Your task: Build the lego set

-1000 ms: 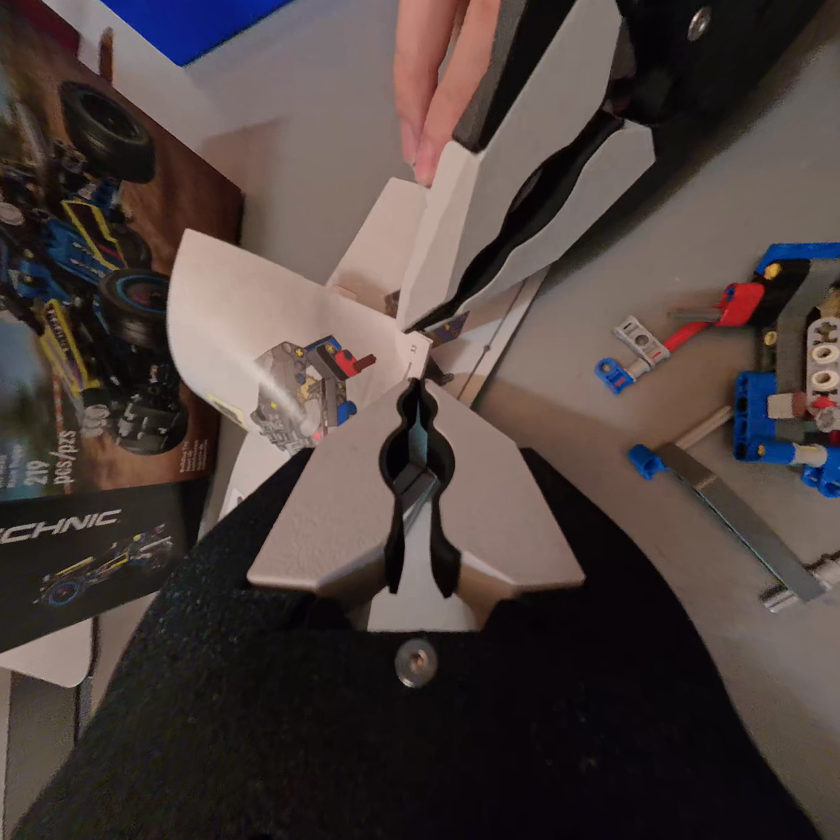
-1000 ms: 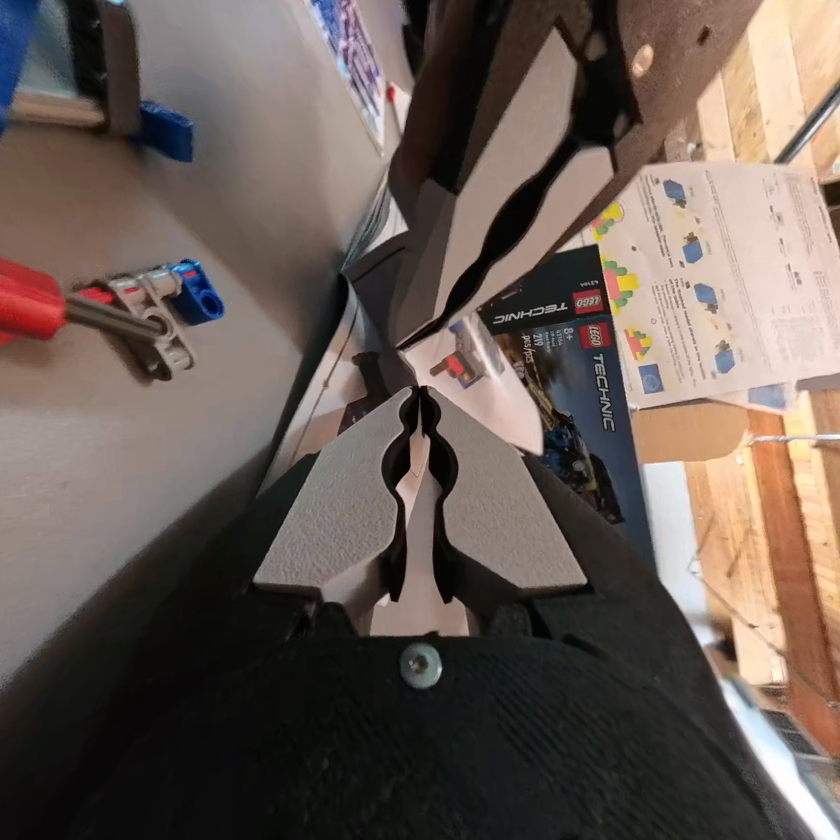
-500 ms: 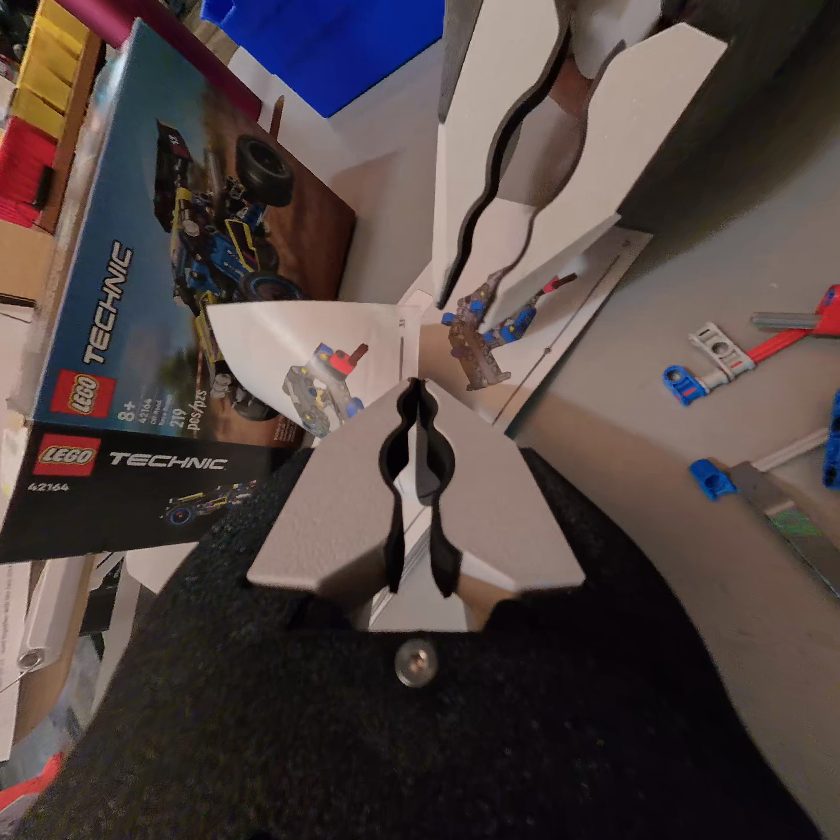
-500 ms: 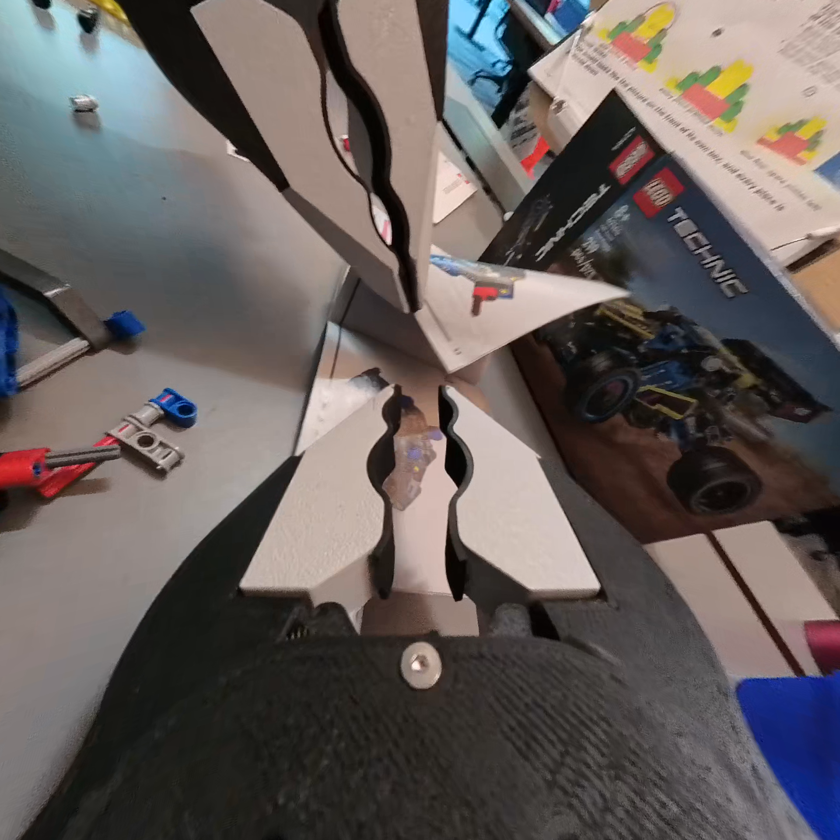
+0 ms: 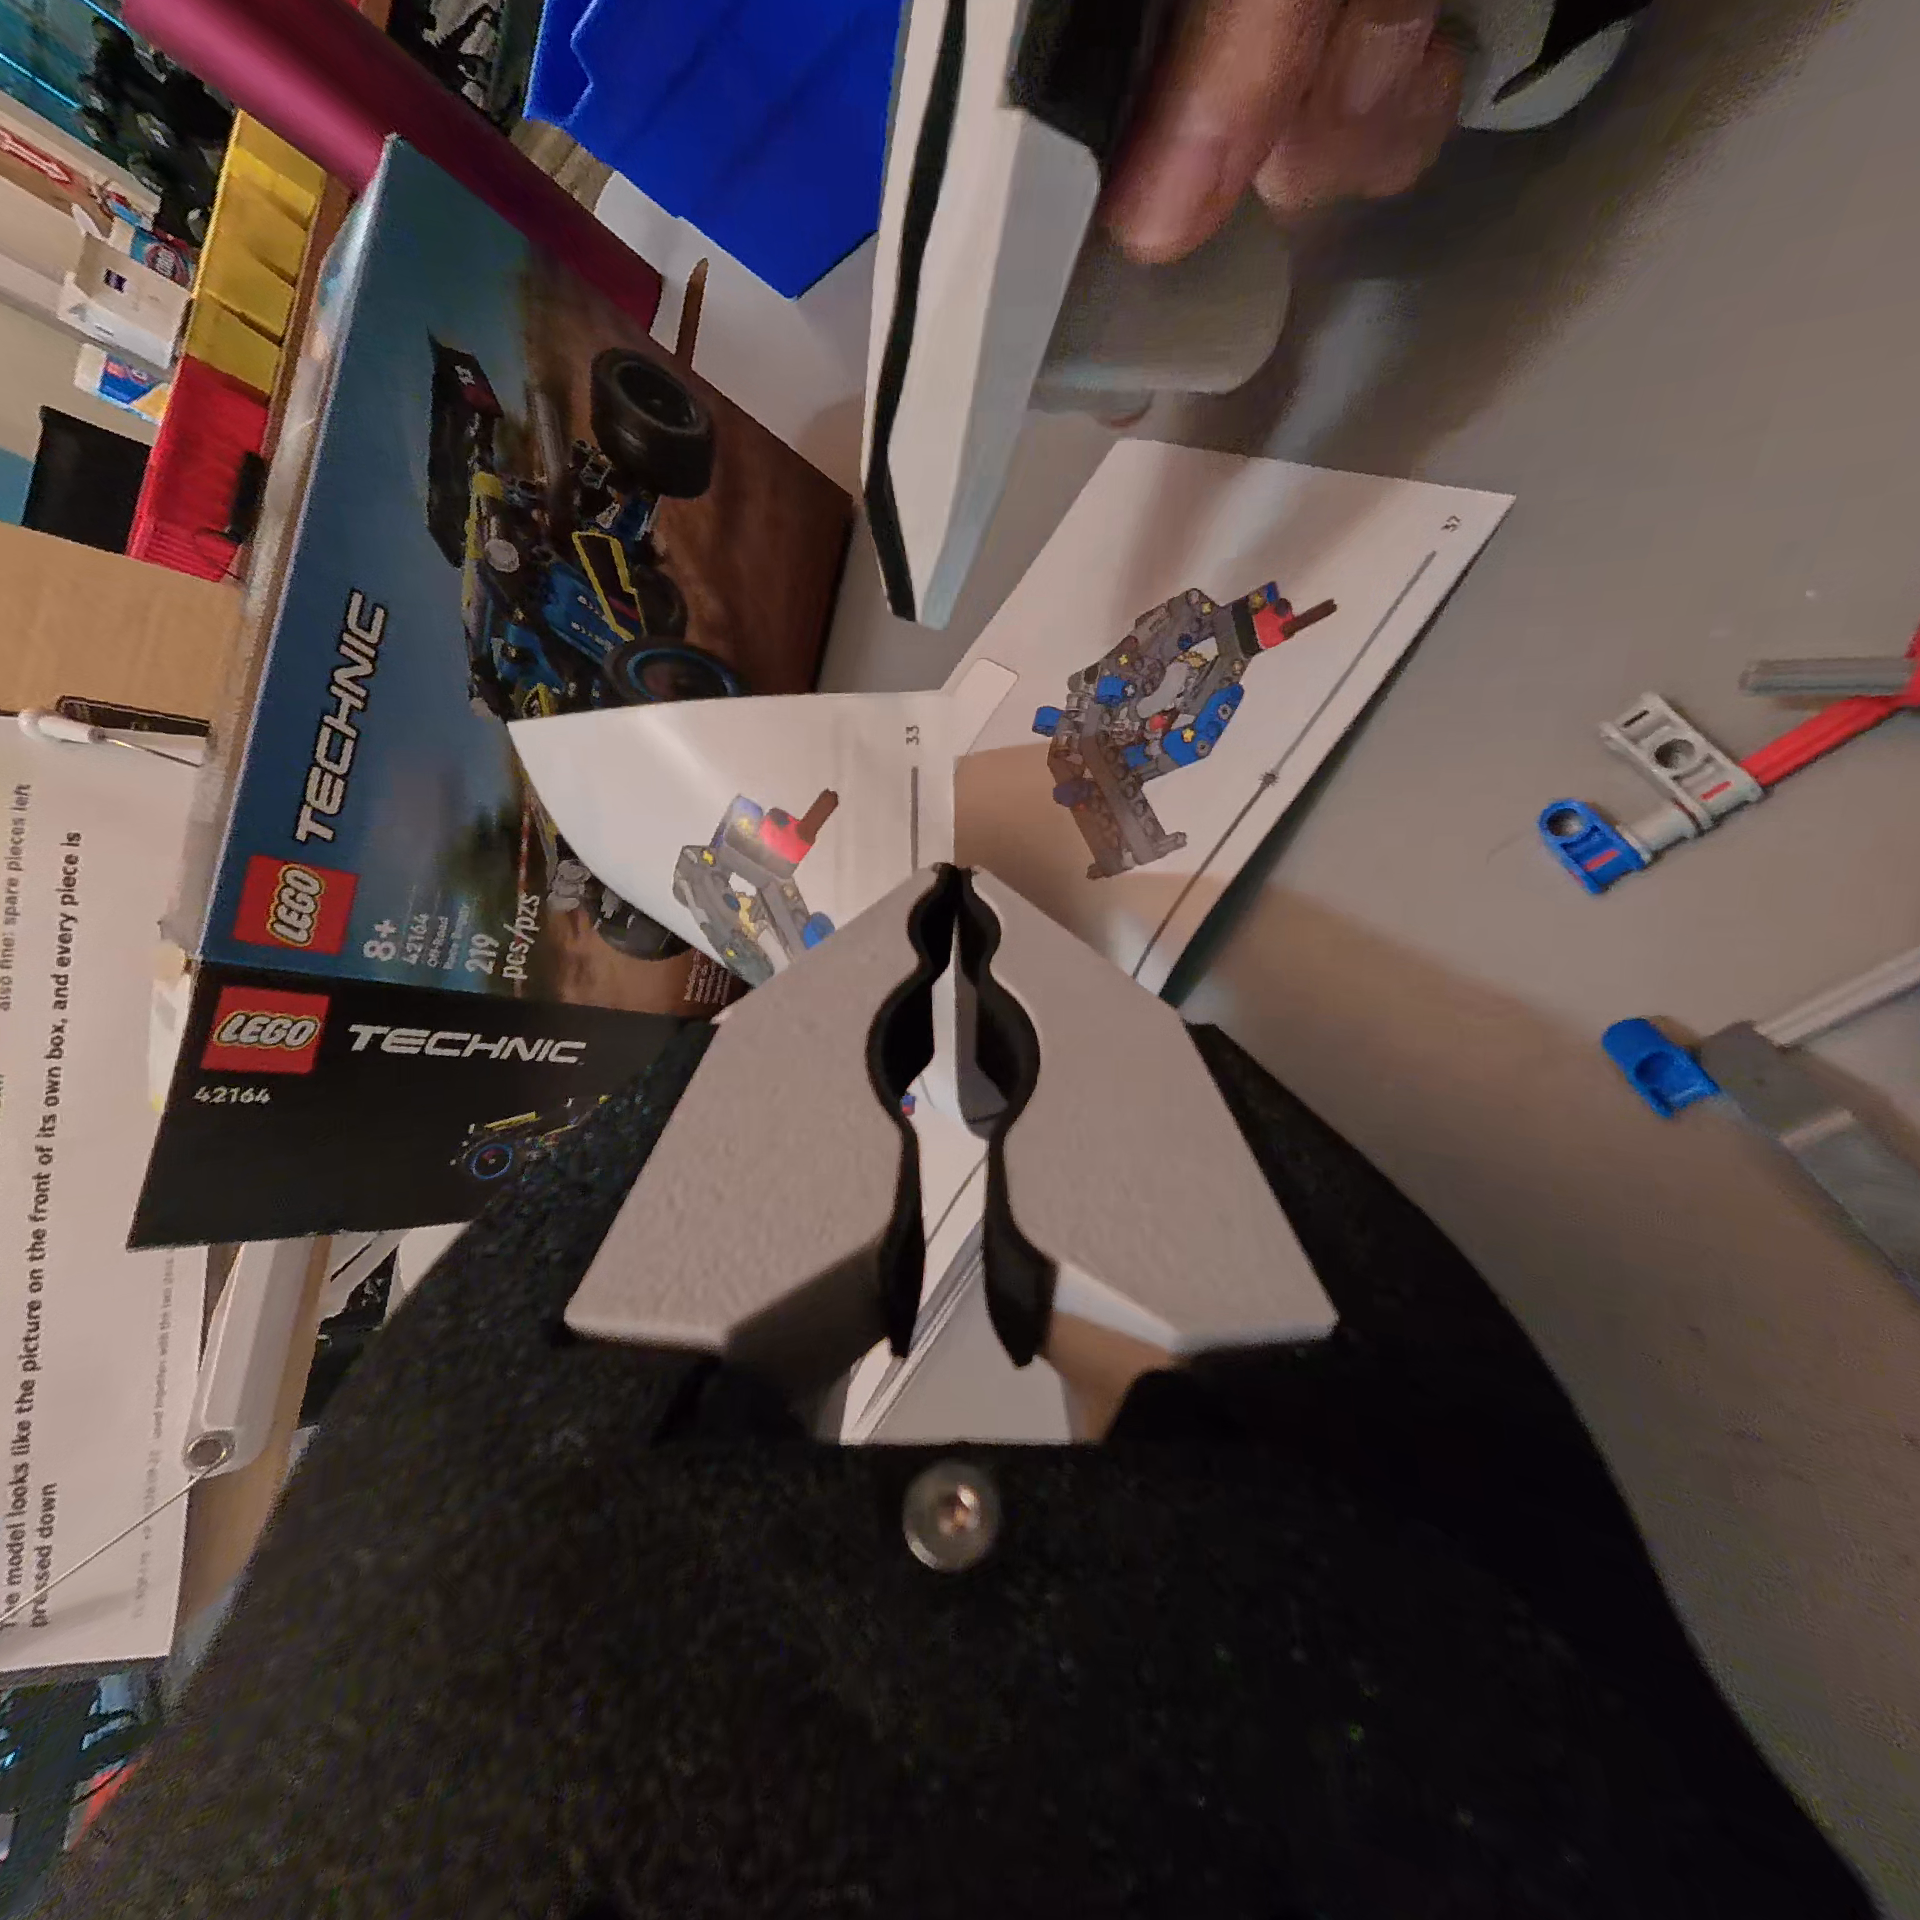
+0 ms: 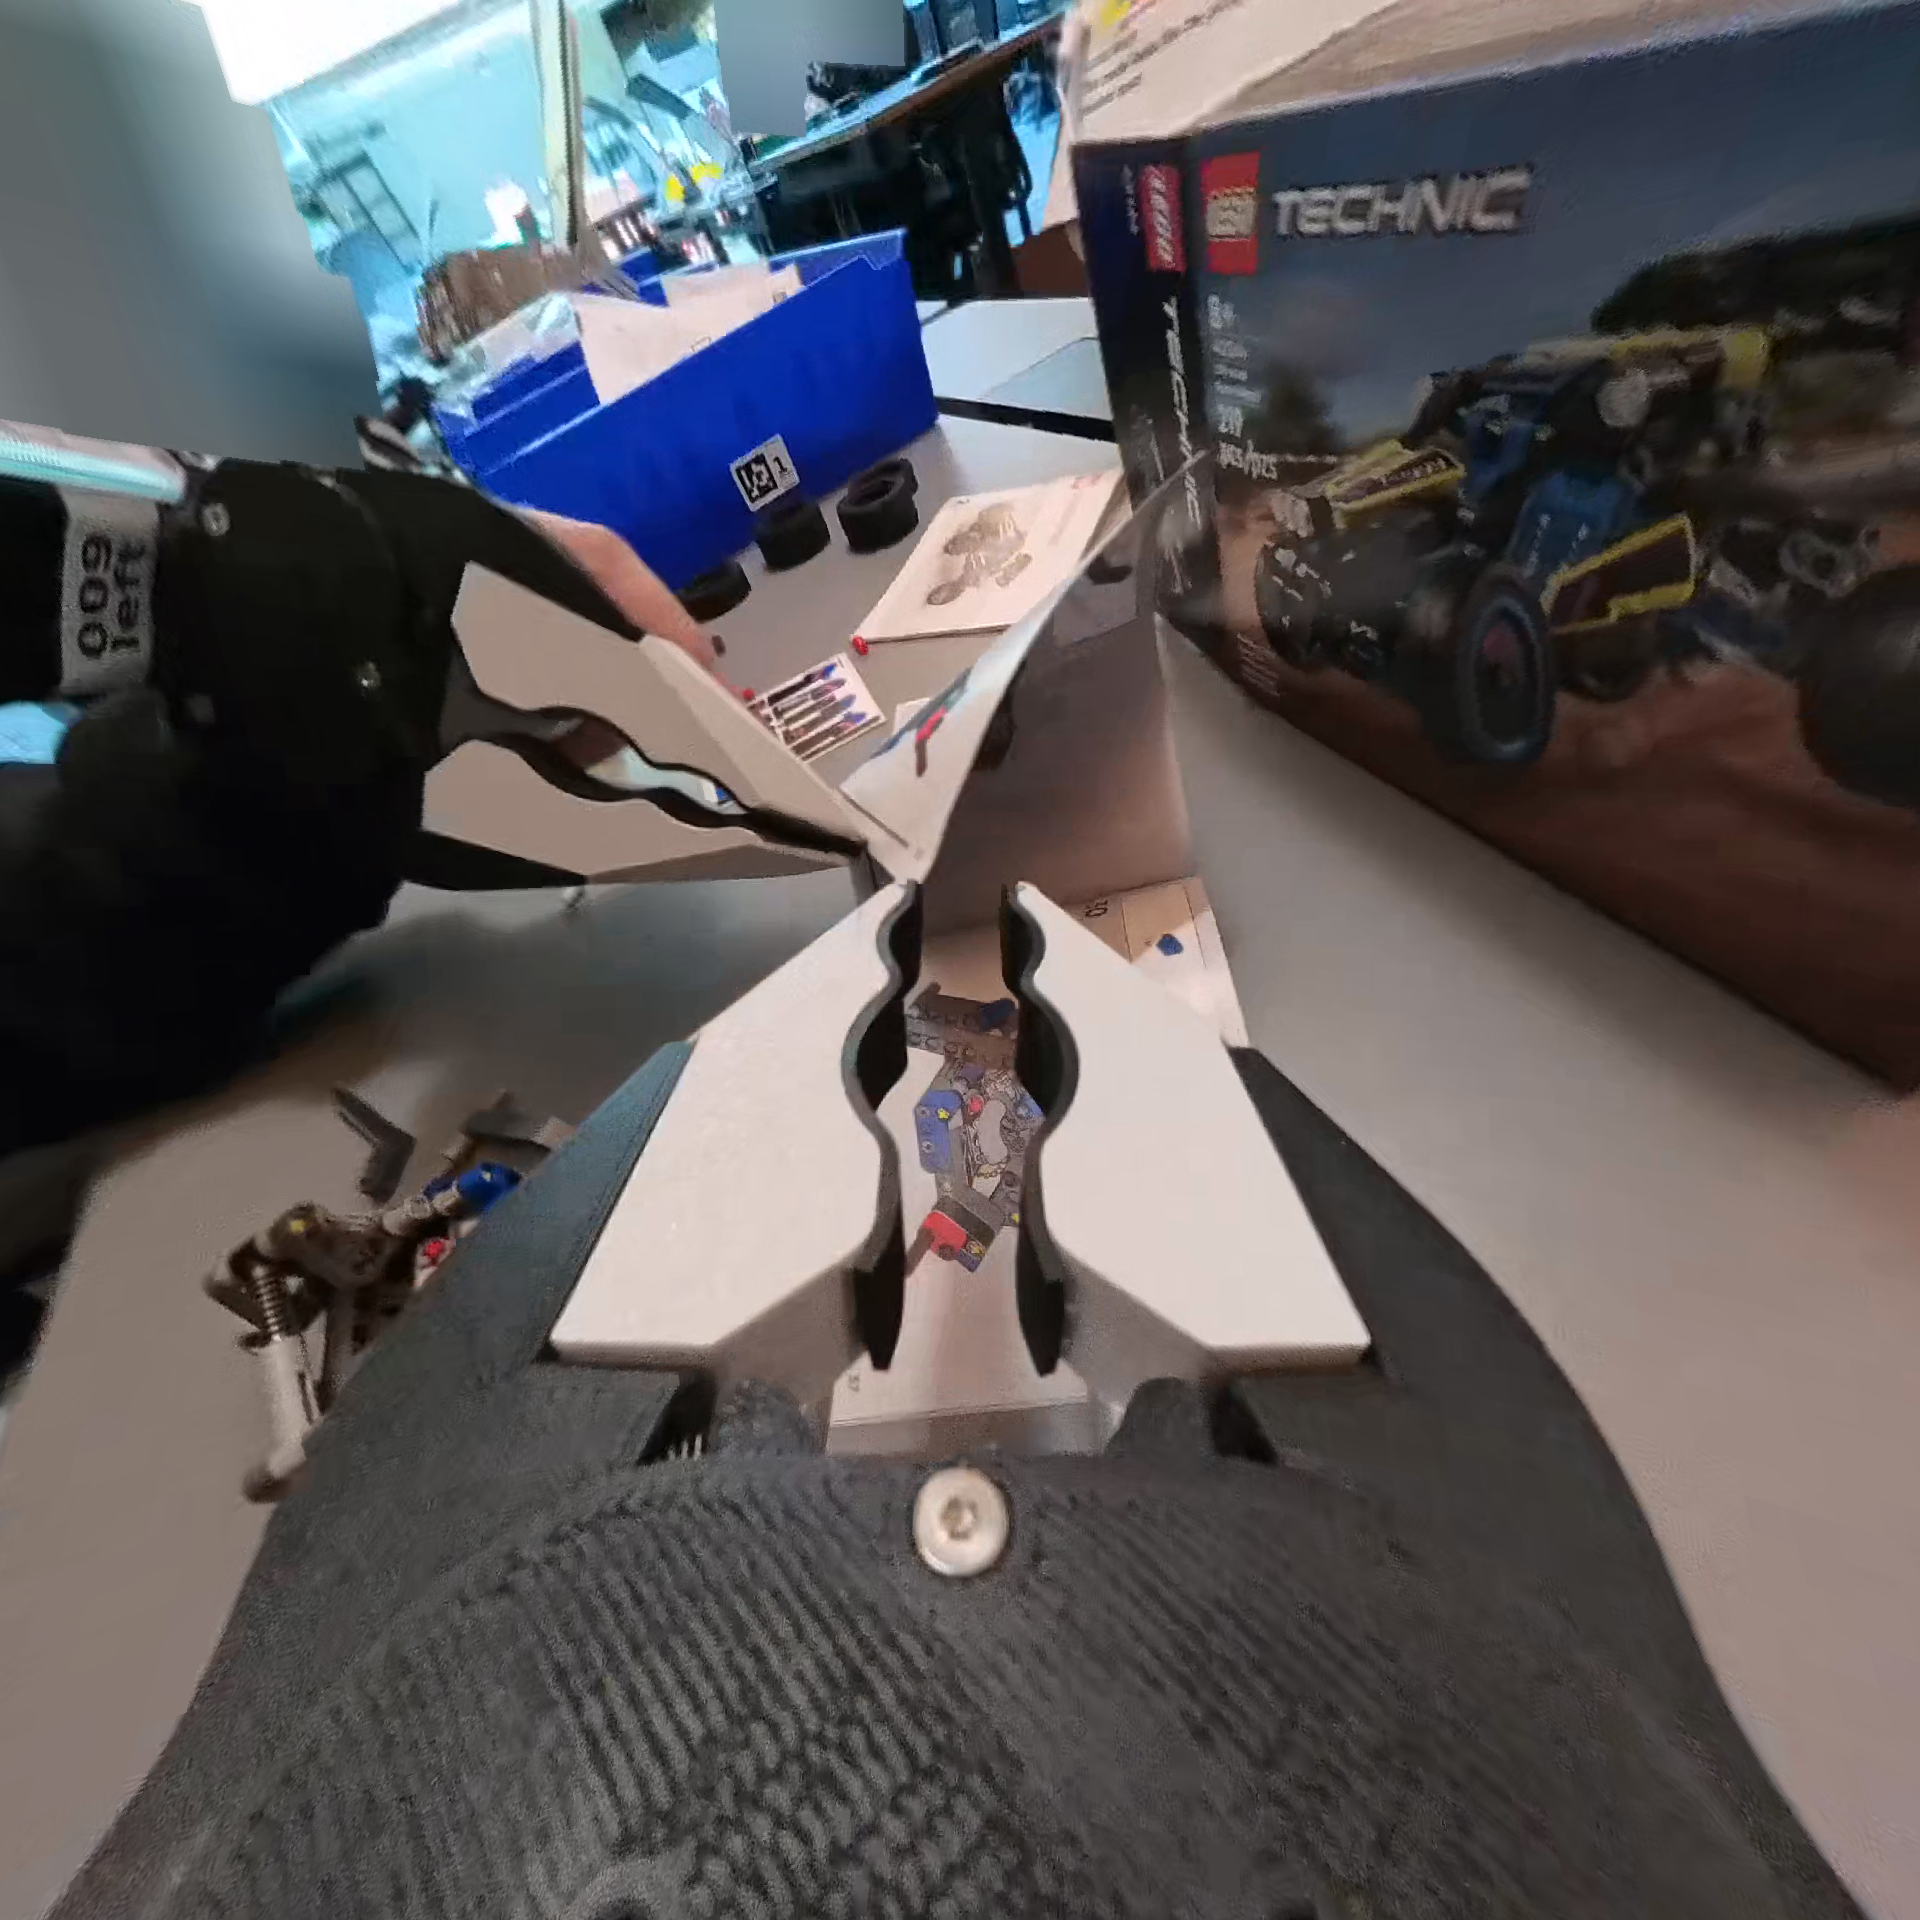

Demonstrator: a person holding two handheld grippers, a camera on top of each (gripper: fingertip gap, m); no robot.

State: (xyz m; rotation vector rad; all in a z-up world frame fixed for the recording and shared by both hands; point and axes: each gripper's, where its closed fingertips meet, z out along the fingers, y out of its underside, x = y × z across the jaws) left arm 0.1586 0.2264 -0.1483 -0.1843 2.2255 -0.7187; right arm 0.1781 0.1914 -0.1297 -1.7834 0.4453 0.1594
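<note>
White booklet page [image 5: 727,790] stands pinched in the closed left gripper [image 5: 951,878], curling leftward toward the set box [image 5: 416,623]; right gripper [image 6: 961,899], jaws narrowly parted and empty, hovers over the flat facing page [image 5: 1247,644].

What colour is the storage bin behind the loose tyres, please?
The bin is bright blue, clearest in the right wrist view.

Each wrist camera peers closely along its own tongs; both share the booklet [image 5: 1226,665] [image 6: 966,1132] and box [image 5: 436,582] [image 6: 1538,436].
</note>
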